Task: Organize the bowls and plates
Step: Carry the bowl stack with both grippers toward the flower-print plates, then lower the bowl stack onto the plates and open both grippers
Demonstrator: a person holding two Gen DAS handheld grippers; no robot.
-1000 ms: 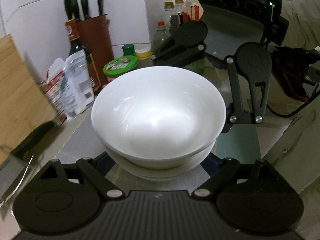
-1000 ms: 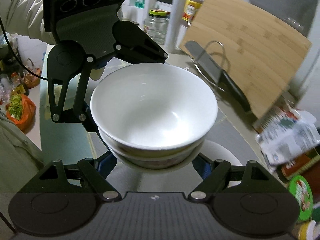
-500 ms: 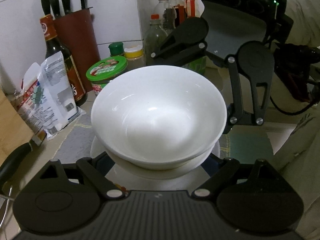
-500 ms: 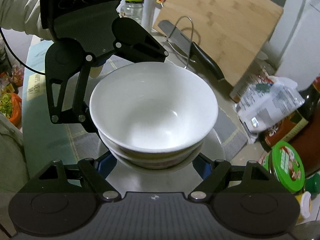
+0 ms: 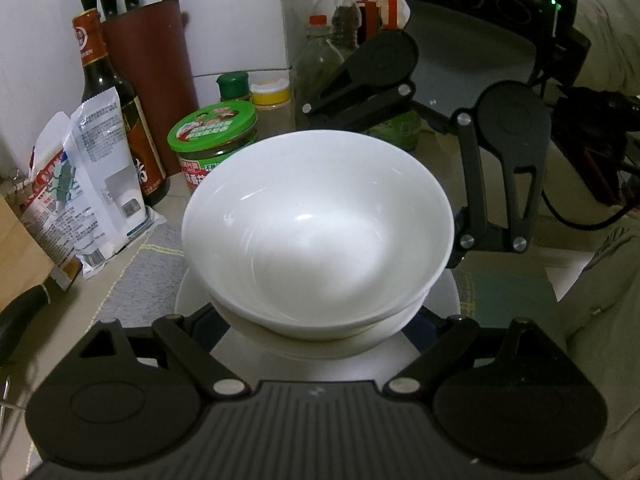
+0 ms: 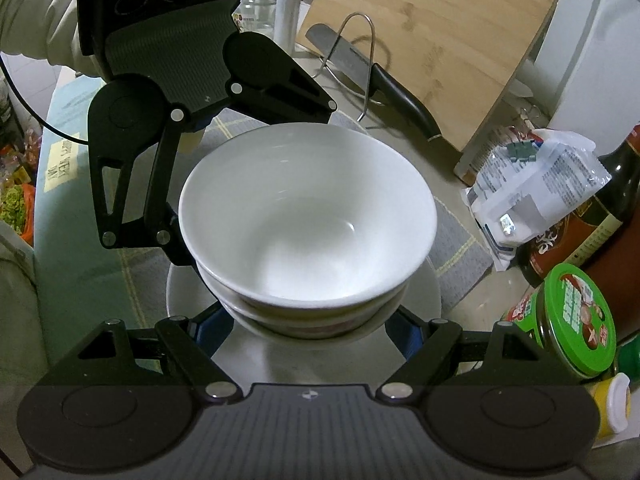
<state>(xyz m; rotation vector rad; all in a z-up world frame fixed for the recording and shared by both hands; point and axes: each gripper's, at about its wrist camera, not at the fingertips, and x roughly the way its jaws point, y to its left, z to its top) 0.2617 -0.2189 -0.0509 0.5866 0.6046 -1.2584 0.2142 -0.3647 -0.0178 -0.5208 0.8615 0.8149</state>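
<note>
The stacked white bowls [image 5: 316, 232] are clamped from opposite sides by both grippers' jaws; a bamboo cutting board [image 6: 432, 40] is seen only from the right wrist

Bowl stack [image 5: 316, 236] now over white plate [image 6: 424, 300], nearer jars.

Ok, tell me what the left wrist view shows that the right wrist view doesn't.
Only the left wrist view shows the brown knife block and the cluster of plastic bottles by the wall. Only the right wrist view shows the whole wooden cutting board, the wire rack and the black-handled knife resting on it. Both show the stacked white bowls over a white plate, the green-lidded jar, the dark sauce bottle, the white packet, and the opposite tool at the bowls' far side.
</note>
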